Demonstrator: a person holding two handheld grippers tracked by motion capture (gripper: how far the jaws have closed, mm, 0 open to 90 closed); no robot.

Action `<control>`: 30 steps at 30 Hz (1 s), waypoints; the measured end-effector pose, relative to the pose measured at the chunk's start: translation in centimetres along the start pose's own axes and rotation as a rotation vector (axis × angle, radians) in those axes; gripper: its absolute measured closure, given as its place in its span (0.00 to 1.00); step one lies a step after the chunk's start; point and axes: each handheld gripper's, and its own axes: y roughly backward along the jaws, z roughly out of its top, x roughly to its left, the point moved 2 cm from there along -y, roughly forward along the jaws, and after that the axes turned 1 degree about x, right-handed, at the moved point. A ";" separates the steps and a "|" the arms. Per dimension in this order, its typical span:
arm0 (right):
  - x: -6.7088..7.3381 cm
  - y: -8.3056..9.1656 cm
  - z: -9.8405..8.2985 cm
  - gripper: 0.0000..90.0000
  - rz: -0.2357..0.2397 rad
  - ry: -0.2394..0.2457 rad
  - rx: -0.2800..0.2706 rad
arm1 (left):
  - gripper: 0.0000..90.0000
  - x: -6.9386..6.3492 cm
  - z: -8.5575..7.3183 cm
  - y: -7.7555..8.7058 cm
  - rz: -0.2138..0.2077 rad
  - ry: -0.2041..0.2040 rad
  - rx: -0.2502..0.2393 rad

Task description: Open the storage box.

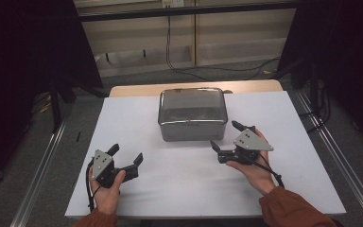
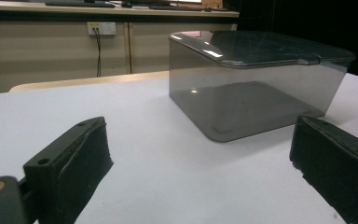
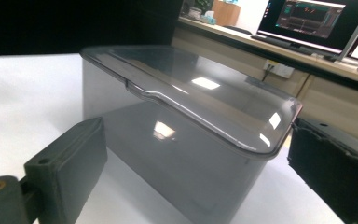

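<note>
From above, the lidded box sits mid-table, long side facing the person, with the right gripper just off its near right corner and the left gripper farther back (both spread wide, holding nothing). The left gripper view puts the box ahead and to the right, well apart. In the right gripper view its corner lies close between the open jaws, so the right hand looks better placed.

Box smoky grey, see-through, glossy lid with pale glints. Bench top plain white, tan wood edge at far side. Both hand-held grippers black with grey top plates: left, right. Sleeves rust orange.
</note>
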 end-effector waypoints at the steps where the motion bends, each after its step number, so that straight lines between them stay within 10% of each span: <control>1: 0.1 -0.2 0.0 0.05 0.002 0.007 0.000 | 0.05 0.0 0.0 0.0 0.000 0.000 0.000; 18: 1.3 -2.1 1.3 0.13 -0.024 0.287 0.007 | 0.05 0.2 0.0 0.1 0.005 -0.009 0.001; 30: 2.6 -4.4 1.9 0.21 -0.070 0.610 0.059 | 0.04 0.3 -0.1 0.0 0.017 -0.014 0.004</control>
